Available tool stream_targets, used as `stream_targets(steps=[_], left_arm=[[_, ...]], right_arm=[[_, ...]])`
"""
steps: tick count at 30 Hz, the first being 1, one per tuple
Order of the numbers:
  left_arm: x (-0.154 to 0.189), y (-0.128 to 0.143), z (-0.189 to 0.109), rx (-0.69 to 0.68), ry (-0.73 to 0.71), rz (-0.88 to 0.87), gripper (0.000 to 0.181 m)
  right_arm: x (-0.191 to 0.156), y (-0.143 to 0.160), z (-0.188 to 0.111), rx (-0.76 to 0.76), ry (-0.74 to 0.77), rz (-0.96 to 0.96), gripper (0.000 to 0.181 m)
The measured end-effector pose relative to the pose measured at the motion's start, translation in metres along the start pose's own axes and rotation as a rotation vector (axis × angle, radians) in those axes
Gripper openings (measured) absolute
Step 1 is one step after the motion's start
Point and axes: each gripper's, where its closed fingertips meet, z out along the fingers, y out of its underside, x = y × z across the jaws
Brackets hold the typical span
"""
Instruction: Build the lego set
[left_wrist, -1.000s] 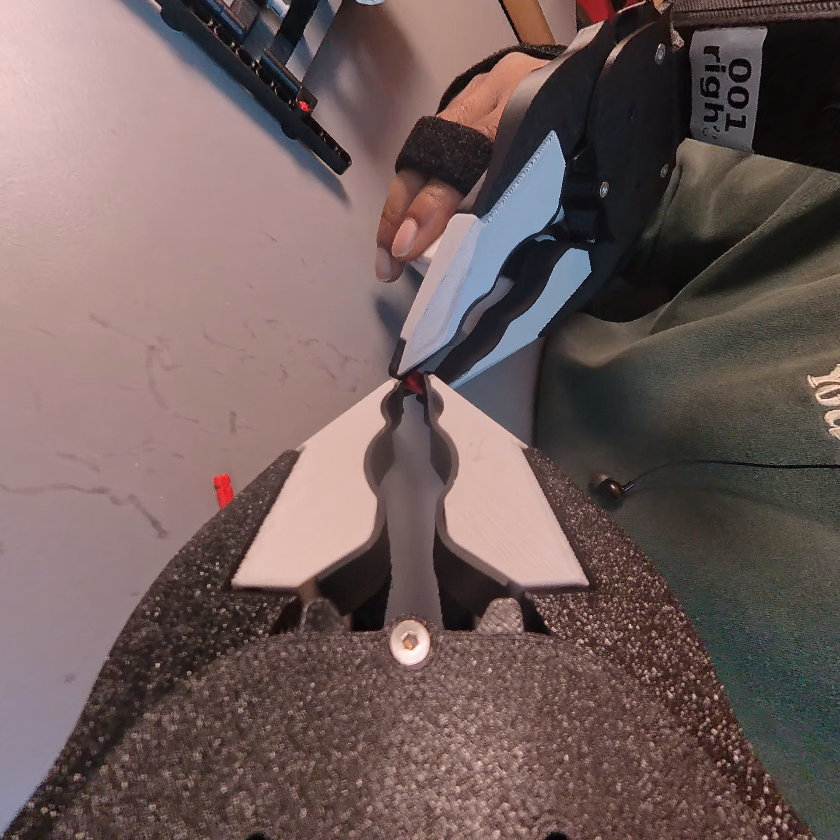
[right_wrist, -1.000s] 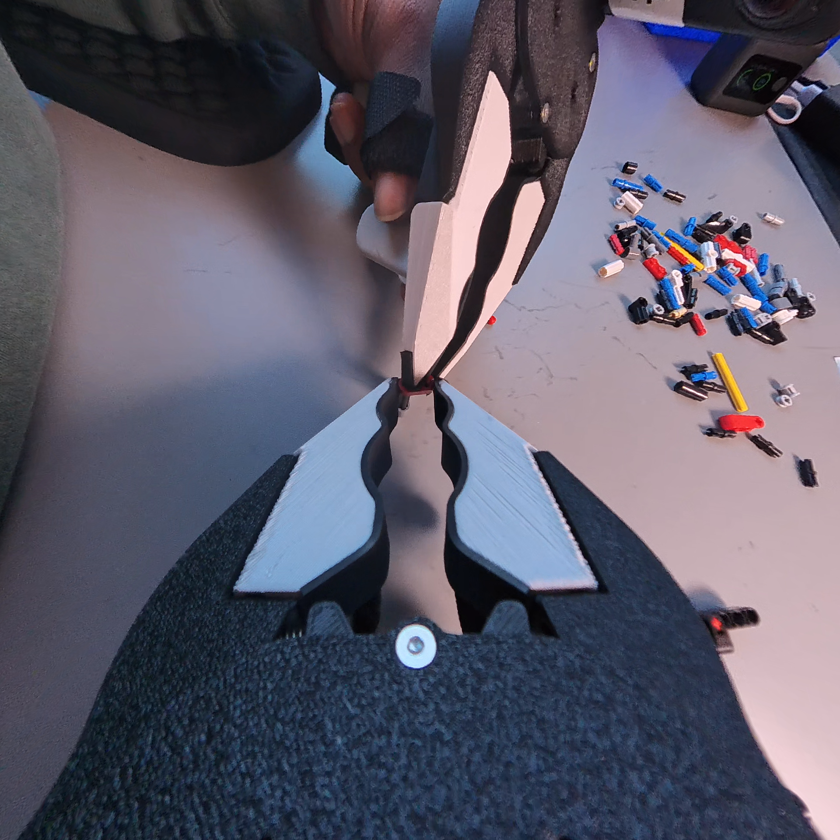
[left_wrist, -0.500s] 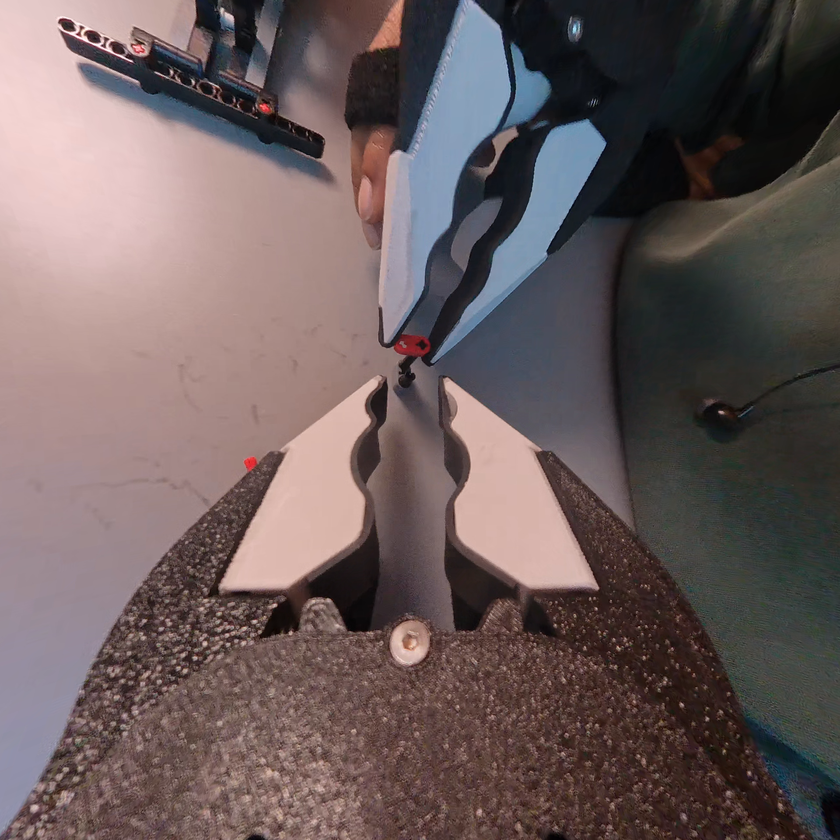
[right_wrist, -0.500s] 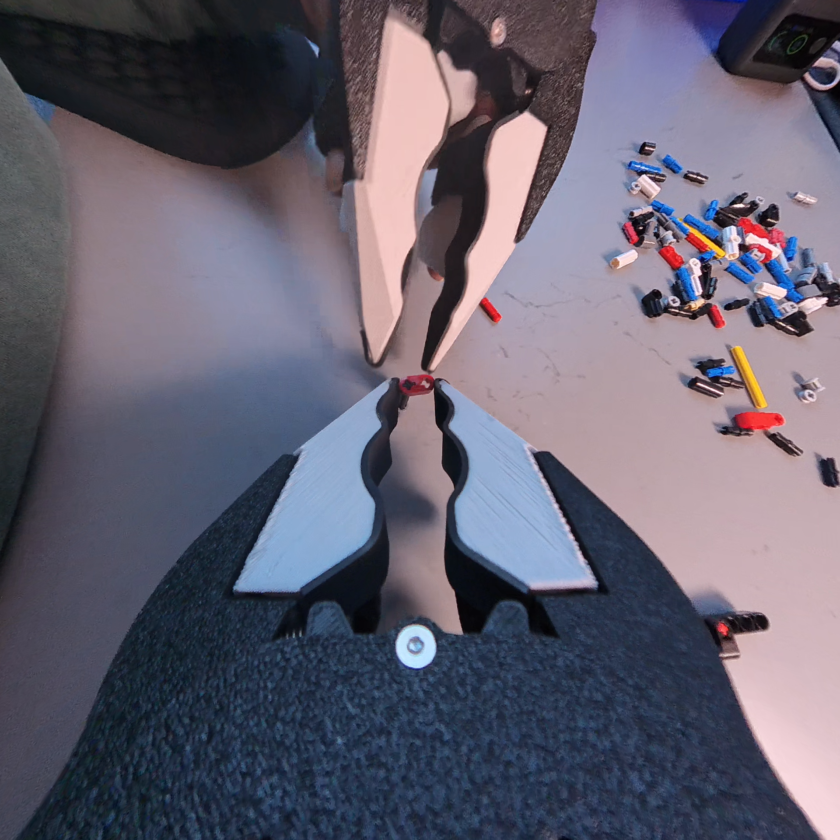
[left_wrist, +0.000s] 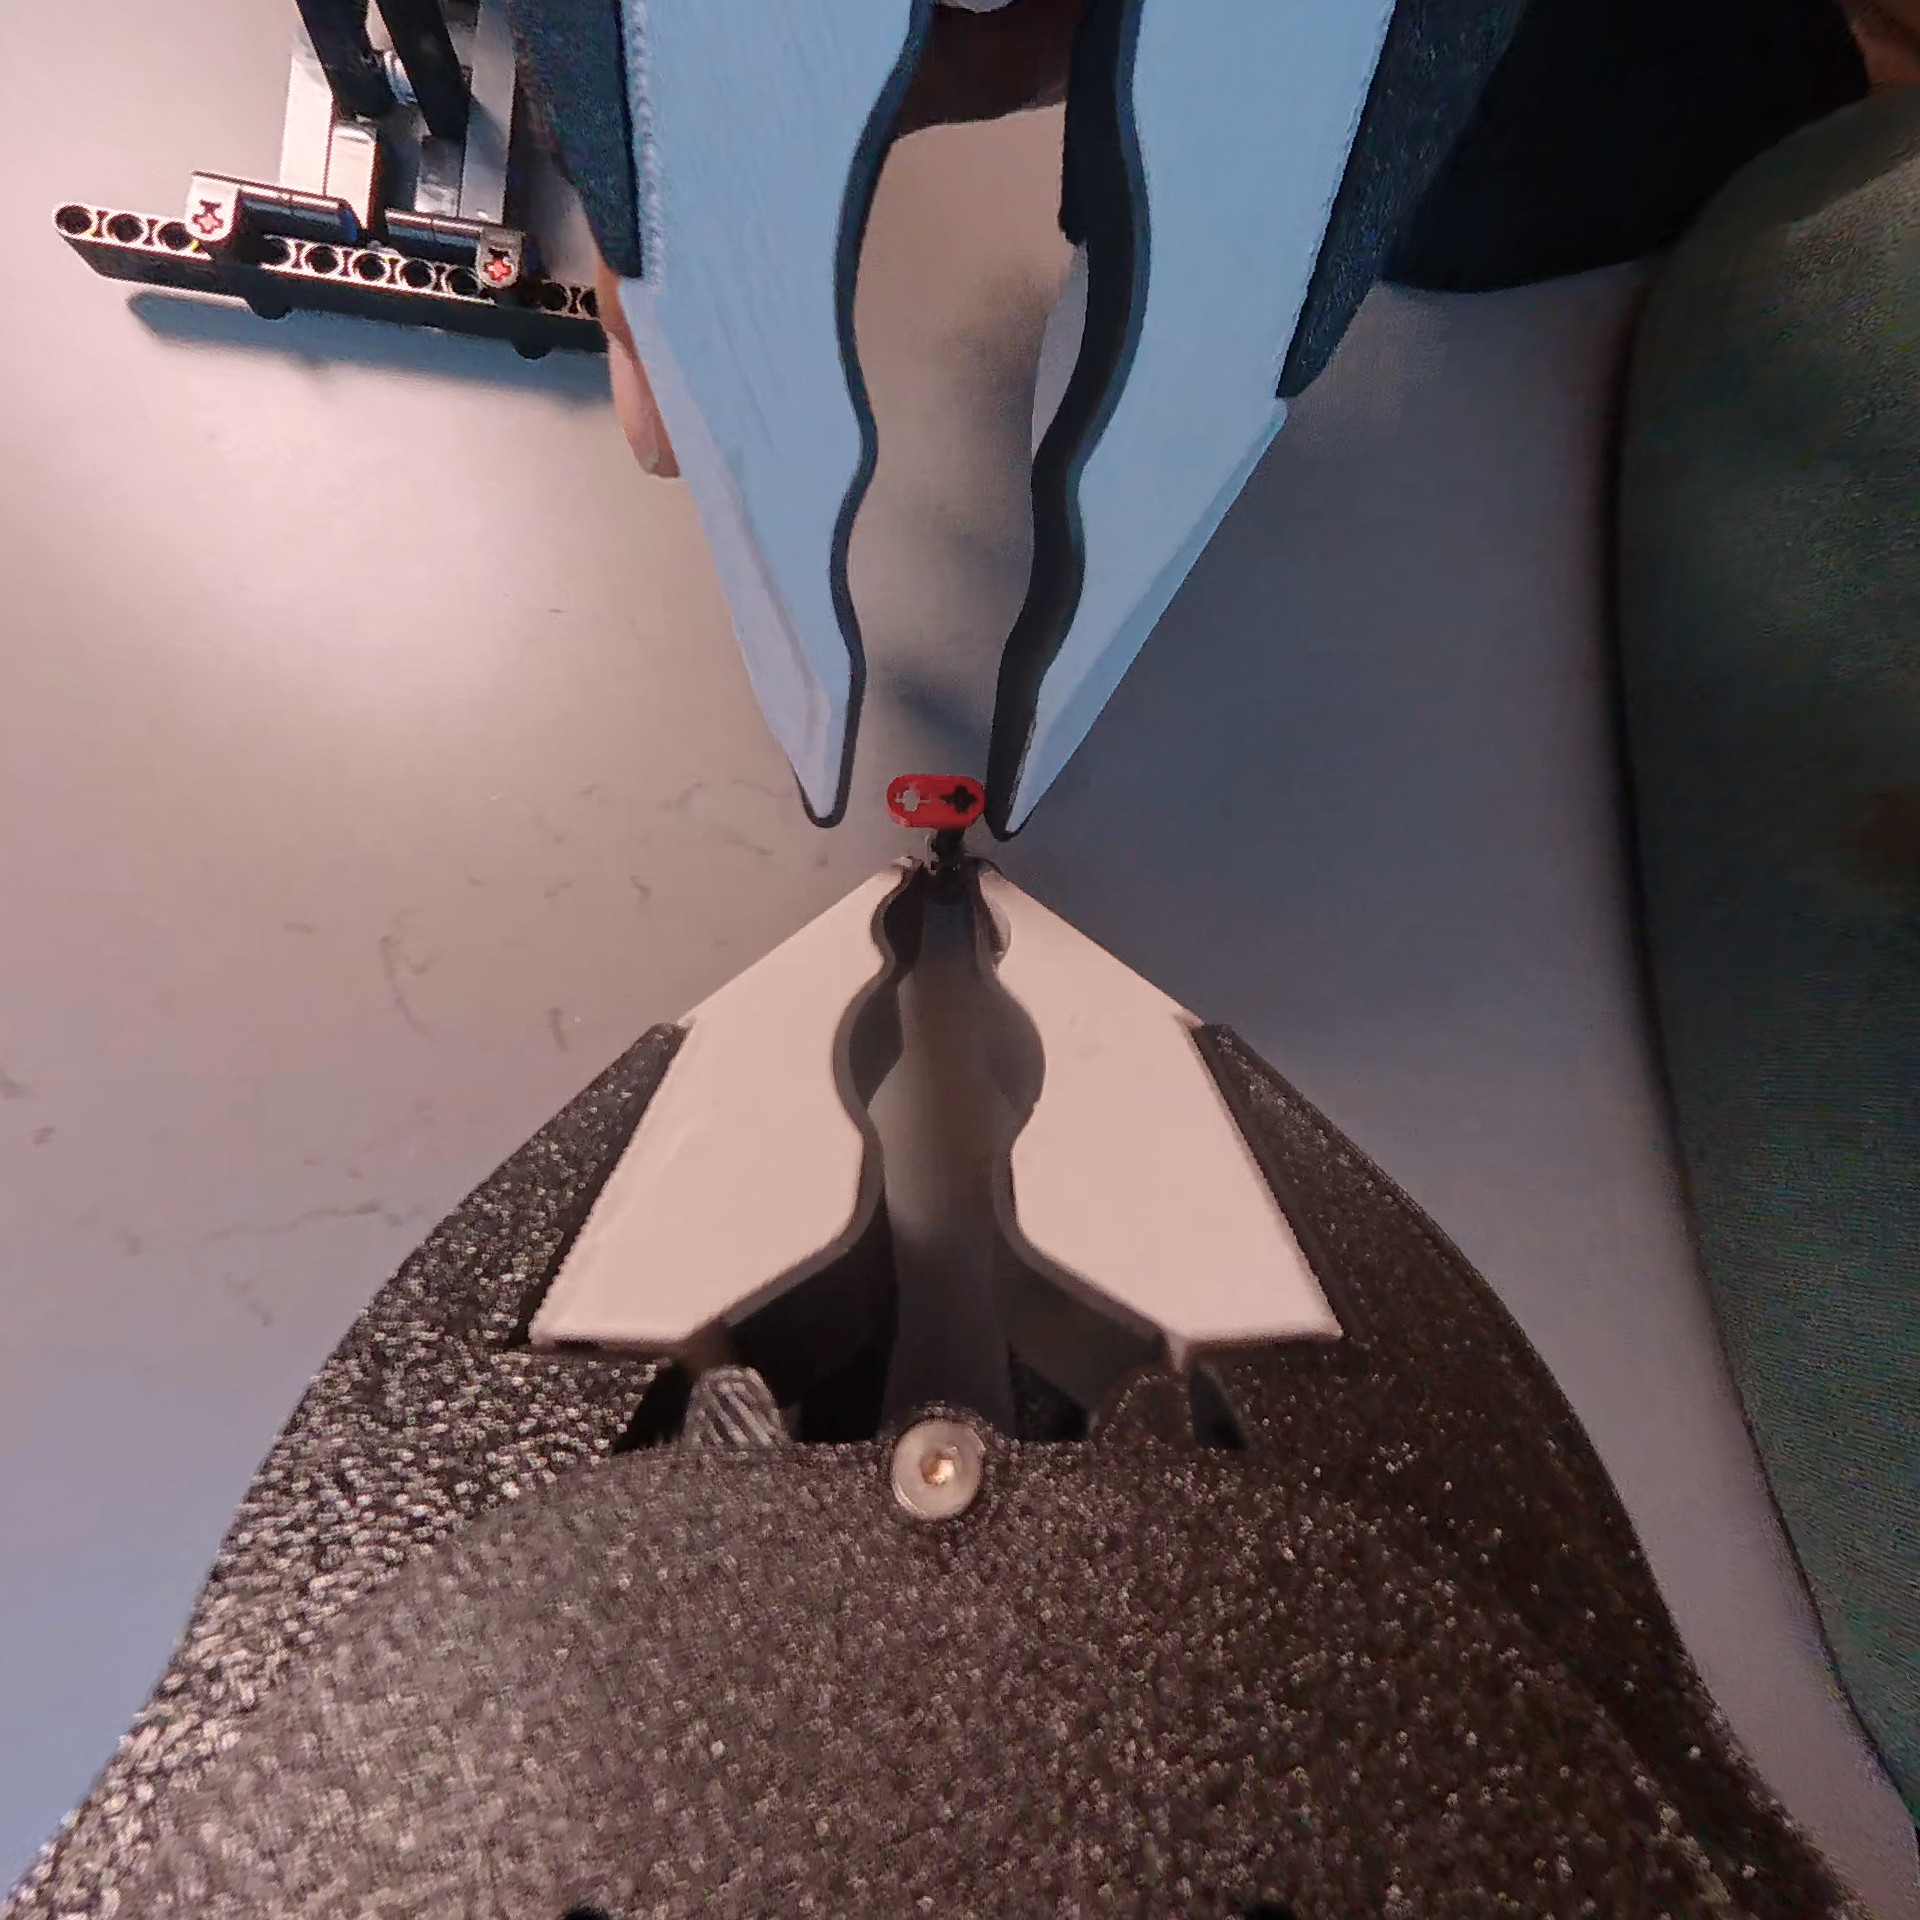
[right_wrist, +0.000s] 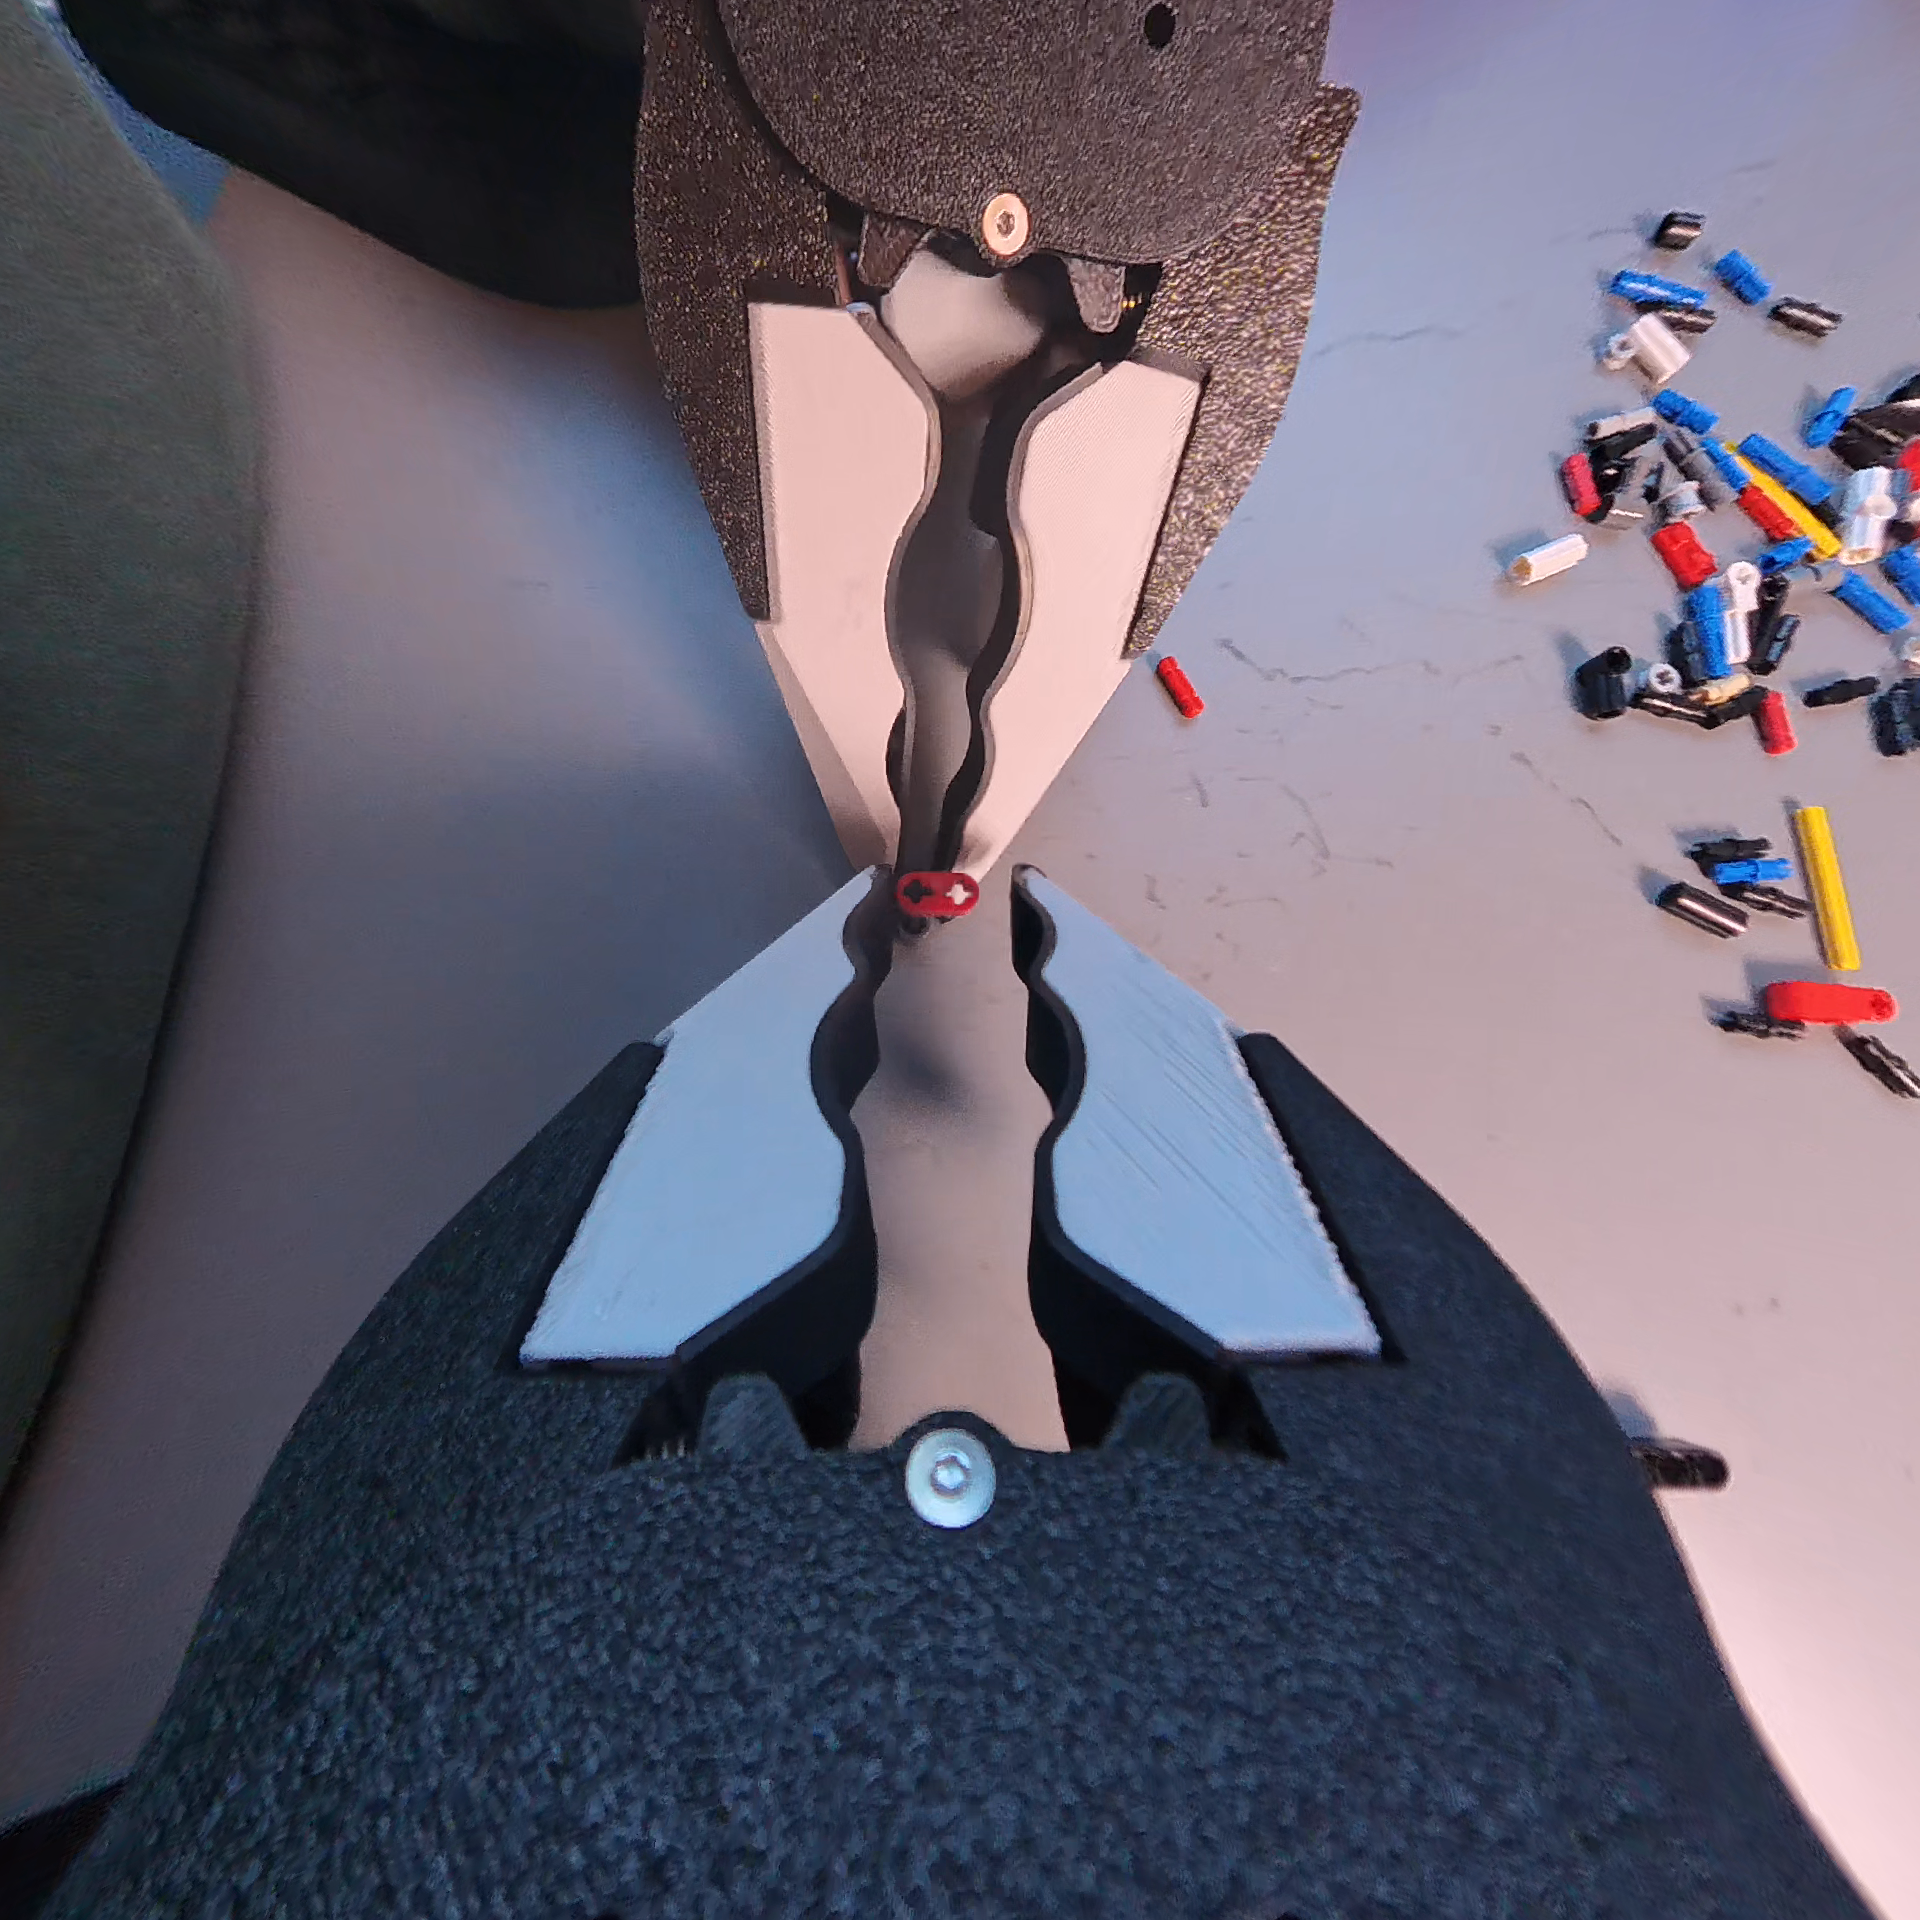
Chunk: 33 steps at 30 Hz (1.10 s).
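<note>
A small red two-hole connector (left_wrist: 933, 798) sits on a black pin (left_wrist: 945, 860), held in the air between the two grippers, which face each other tip to tip. My left gripper (left_wrist: 945, 873) is shut on the black pin. It comes in from the top of the right wrist view (right_wrist: 932, 854). My right gripper (right_wrist: 951, 878) is open around the red connector (right_wrist: 935, 894), with a gap on its right side. In the left wrist view the right gripper (left_wrist: 916, 819) comes down from the top, its tips on either side of the connector.
A black beam assembly (left_wrist: 312, 260) with red pins lies on the grey table at far left. A pile of loose blue, black, red and white pieces (right_wrist: 1745, 540), a yellow axle (right_wrist: 1823, 883) and a red pin (right_wrist: 1179, 686) lie to the right. A person's green garment (left_wrist: 1787, 727) borders the table. My left and right fingertips are right by each other.
Half a second ago my right gripper held the red connector and my left was open. Now my left has shut on the pin and my right has opened. Both turned to face each other.
</note>
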Motion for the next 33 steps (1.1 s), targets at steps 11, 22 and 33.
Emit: stream_targets(steps=[11,22,33], left_arm=[[0.001,0.001,0.0,0.01,-0.012,0.004,0.008],[0.002,-0.001,0.001,0.03,0.005,-0.018,0.006],[0.002,0.003,0.001,0.019,0.02,-0.004,0.008]], right_arm=[[-0.004,0.0,0.002,-0.144,-0.075,0.01,0.015],[-0.007,0.019,0.012,-0.262,-0.052,0.002,0.016],[-0.008,0.018,0.016,-0.241,-0.068,0.057,0.015]])
